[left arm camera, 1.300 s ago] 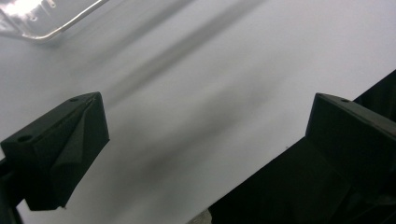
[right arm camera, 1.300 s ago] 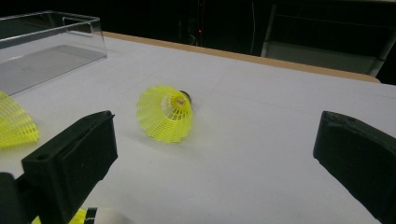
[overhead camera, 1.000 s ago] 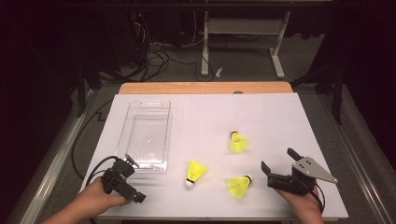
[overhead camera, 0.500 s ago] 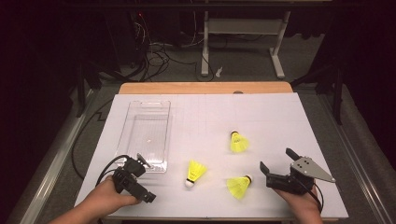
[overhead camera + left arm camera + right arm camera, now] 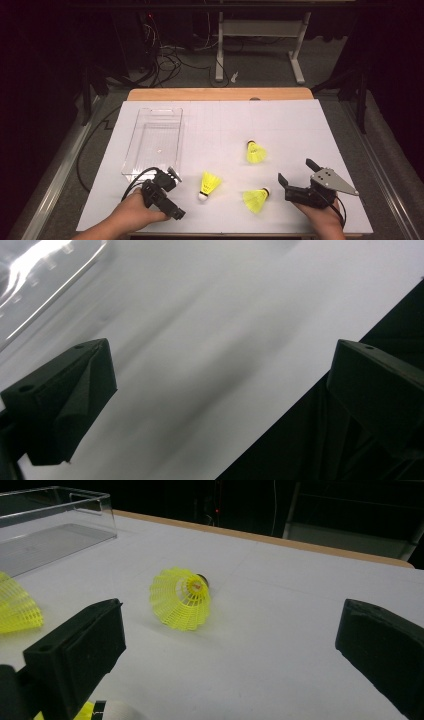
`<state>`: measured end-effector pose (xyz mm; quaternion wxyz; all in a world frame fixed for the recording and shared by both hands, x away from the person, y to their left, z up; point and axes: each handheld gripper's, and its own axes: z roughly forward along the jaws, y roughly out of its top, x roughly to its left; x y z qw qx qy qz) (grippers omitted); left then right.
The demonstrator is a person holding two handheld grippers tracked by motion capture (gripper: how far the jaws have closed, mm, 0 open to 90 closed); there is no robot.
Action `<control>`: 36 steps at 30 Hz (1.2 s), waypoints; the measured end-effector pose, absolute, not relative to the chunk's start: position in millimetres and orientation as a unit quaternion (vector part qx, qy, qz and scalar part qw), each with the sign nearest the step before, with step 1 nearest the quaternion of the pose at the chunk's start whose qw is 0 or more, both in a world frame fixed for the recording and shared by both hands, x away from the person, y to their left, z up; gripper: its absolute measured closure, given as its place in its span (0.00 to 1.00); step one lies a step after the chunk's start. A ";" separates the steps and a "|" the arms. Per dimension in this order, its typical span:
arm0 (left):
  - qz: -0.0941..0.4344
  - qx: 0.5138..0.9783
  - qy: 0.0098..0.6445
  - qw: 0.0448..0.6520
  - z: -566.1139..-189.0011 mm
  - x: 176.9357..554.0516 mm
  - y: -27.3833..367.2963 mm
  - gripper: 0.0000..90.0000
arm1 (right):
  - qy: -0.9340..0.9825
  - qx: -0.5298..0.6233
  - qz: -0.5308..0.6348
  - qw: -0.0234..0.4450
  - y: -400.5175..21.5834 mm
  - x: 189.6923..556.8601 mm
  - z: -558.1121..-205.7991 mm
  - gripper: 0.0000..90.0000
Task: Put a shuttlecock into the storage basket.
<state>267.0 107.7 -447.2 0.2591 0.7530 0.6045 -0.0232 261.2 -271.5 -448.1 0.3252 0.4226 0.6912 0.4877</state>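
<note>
Three yellow shuttlecocks lie on the white table. One shuttlecock [image 5: 256, 152] [image 5: 182, 597] is right of centre. A second shuttlecock [image 5: 210, 183] [image 5: 17, 607] stands with its white cork down, near the front. The third shuttlecock [image 5: 256, 199] [image 5: 107, 712] lies on its side just left of my right gripper [image 5: 296, 171] [image 5: 225, 630], which is open and holds nothing. My left gripper [image 5: 175, 195] [image 5: 220, 365] is open over bare table at the front left, below the clear tray [image 5: 155, 142] [image 5: 45, 270] [image 5: 55, 520], left of the second shuttlecock.
The white table sheet [image 5: 300, 125] ends at a wooden strip [image 5: 220, 94] at the back. Cables and a desk frame [image 5: 260, 30] lie on the dark floor beyond. The table's front edge runs just under both hands.
My left gripper has moved to the right along the front of the table and turned, ending closer to the standing shuttlecock. The right gripper and the shuttlecocks have not moved.
</note>
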 end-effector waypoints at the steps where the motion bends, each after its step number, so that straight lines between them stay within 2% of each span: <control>1: -0.026 0.753 0.603 0.262 -447.6 266.3 103.6 0.01 | 0.691 0.423 0.488 0.325 -271.6 261.1 -448.1 0.00; 36: -0.038 0.775 0.575 0.259 -445.7 280.9 36.1 0.01 | 0.693 0.421 0.489 0.322 -270.9 261.3 -448.2 0.00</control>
